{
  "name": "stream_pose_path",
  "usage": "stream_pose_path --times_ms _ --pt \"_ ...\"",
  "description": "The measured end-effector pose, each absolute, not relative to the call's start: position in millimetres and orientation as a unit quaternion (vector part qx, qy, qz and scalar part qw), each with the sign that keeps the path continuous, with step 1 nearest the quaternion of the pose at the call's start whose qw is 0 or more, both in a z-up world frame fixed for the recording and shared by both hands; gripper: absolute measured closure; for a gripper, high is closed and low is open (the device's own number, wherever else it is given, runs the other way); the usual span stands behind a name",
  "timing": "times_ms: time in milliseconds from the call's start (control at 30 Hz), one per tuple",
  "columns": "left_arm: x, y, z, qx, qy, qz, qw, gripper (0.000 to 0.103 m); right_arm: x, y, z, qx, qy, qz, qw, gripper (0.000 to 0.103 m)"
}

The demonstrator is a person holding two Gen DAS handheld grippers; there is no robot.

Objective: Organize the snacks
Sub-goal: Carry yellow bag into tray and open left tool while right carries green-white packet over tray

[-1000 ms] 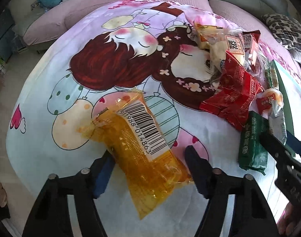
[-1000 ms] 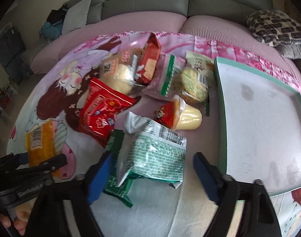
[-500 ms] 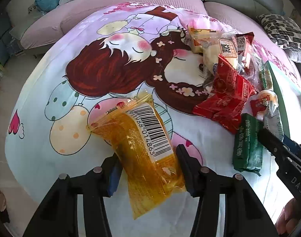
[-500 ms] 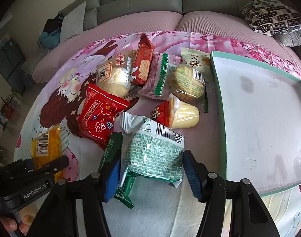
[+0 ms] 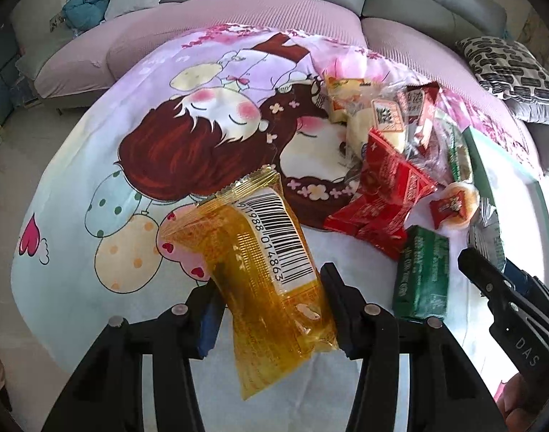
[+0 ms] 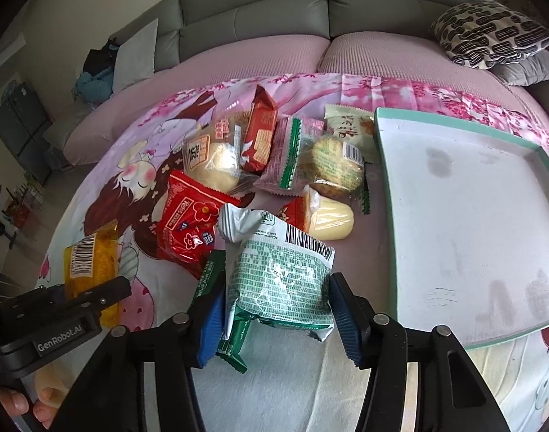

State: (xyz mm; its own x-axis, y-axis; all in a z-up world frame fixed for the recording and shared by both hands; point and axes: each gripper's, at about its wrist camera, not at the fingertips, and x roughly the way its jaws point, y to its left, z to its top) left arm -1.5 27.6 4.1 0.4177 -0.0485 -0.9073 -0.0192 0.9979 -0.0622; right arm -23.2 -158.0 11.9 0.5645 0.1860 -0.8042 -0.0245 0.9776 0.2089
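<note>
My left gripper (image 5: 270, 309) is shut on a yellow snack packet (image 5: 267, 270) with a barcode and holds it lifted off the cartoon cloth. It also shows in the right wrist view (image 6: 90, 262). My right gripper (image 6: 274, 313) is shut on a white-and-green snack bag (image 6: 278, 273), raised above a dark green packet (image 6: 234, 338). A white tray with a teal rim (image 6: 386, 194) lies to the right. A pile of snacks sits behind: a red packet (image 6: 188, 226), a pudding cup (image 6: 324, 216) and a round cake (image 6: 332, 165).
The snacks lie on a cartoon-print cloth (image 5: 148, 144) over a pink sofa cushion (image 6: 260, 57). A grey sofa back (image 6: 310, 3) and a patterned pillow (image 6: 490, 32) are behind. The floor (image 5: 8, 151) drops off at the left.
Both grippers have closed: the left on the yellow packet, the right on the white-and-green bag. Both packets have been lifted slightly off the cloth.
</note>
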Motion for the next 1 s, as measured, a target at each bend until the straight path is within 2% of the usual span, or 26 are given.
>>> stream_pose_path --times_ms 267,600,833,1000 --pt "-10.9 23.6 33.9 -0.039 0.520 -0.043 0.852 0.050 -25.3 -176.5 39.9 0.086 0.438 0.031 0.894 0.046" --pt "11.2 -21.9 86.7 -0.015 0.477 -0.095 0.874 0.050 4.5 -225.7 81.3 0.115 0.395 -0.034 0.911 0.046" --pt "26.5 -68.5 112.8 0.015 0.433 -0.129 0.892 0.050 21.8 -257.6 87.3 0.129 0.379 -0.073 0.913 0.045" --pt "36.4 -104.3 116.4 0.037 0.416 -0.157 0.895 0.050 24.8 -285.2 70.0 0.146 0.382 -0.105 0.906 0.045"
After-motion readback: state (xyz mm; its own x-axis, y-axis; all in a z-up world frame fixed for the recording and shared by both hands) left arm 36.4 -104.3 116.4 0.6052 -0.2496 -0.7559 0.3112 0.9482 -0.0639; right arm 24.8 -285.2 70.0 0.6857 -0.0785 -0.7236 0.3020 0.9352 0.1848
